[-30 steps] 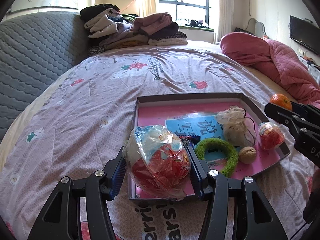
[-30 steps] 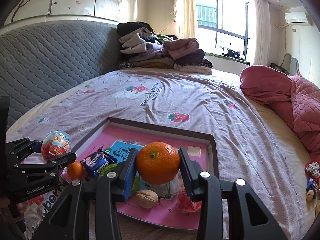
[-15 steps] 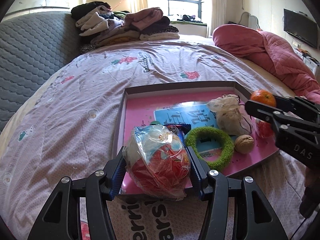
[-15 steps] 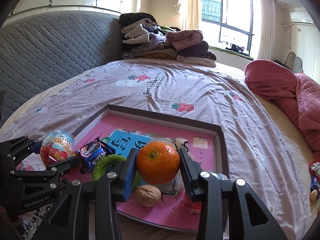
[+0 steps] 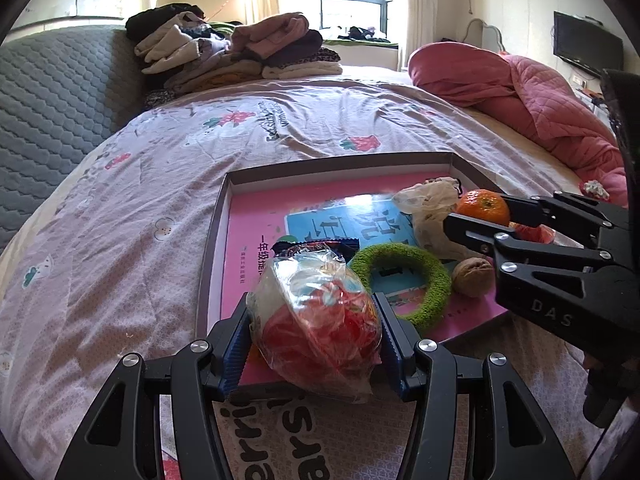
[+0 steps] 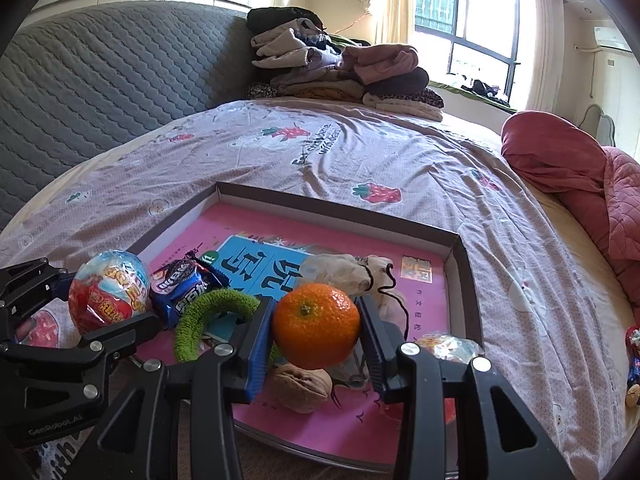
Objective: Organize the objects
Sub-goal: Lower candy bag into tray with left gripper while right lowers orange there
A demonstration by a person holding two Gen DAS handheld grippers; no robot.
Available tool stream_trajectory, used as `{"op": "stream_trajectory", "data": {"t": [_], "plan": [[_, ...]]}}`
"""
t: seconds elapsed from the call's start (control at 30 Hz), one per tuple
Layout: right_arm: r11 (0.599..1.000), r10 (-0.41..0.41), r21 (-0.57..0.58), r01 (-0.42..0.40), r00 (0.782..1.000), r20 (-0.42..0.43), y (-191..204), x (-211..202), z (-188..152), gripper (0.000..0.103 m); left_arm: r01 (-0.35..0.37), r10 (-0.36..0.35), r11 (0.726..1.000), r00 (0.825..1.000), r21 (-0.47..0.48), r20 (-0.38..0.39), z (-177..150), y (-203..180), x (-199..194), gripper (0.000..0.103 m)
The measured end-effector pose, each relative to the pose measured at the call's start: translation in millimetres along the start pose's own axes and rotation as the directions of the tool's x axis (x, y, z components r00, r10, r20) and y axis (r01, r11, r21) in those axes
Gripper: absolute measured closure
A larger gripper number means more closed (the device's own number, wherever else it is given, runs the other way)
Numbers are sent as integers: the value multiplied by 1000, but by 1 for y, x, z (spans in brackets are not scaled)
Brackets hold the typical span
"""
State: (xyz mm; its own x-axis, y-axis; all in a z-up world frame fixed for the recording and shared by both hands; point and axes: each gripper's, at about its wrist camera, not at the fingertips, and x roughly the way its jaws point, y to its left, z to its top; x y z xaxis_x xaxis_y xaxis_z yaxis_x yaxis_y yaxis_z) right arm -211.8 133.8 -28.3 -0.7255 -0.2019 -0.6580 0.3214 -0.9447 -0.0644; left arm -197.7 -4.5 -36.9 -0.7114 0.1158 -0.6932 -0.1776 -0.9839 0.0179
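My left gripper is shut on a plastic-wrapped red and white toy egg, held just above the near left corner of the shallow tray. My right gripper is shut on an orange mandarin, which hangs over the tray's near right part above a walnut. In the tray lie a pink book, a green fuzzy ring, a cream cloth pouch, a blue biscuit pack and a small wrapped ball.
The tray rests on a bed with a pink printed sheet. A grey quilted headboard stands at the left, folded clothes at the back, a pink quilt at the right. Small toys lie at the bed's right edge.
The right gripper has sunk with the mandarin and come further in over the tray. The left gripper keeps the egg at about the same spot, slightly turned.
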Motion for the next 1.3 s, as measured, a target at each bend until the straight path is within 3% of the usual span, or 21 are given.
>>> {"op": "stream_trajectory", "data": {"t": [1.3], "plan": [[995, -36, -100, 31, 998, -56, 9, 36, -2, 62, 11, -12, 1000, 1000, 19, 15, 7, 5, 22, 44]]}}
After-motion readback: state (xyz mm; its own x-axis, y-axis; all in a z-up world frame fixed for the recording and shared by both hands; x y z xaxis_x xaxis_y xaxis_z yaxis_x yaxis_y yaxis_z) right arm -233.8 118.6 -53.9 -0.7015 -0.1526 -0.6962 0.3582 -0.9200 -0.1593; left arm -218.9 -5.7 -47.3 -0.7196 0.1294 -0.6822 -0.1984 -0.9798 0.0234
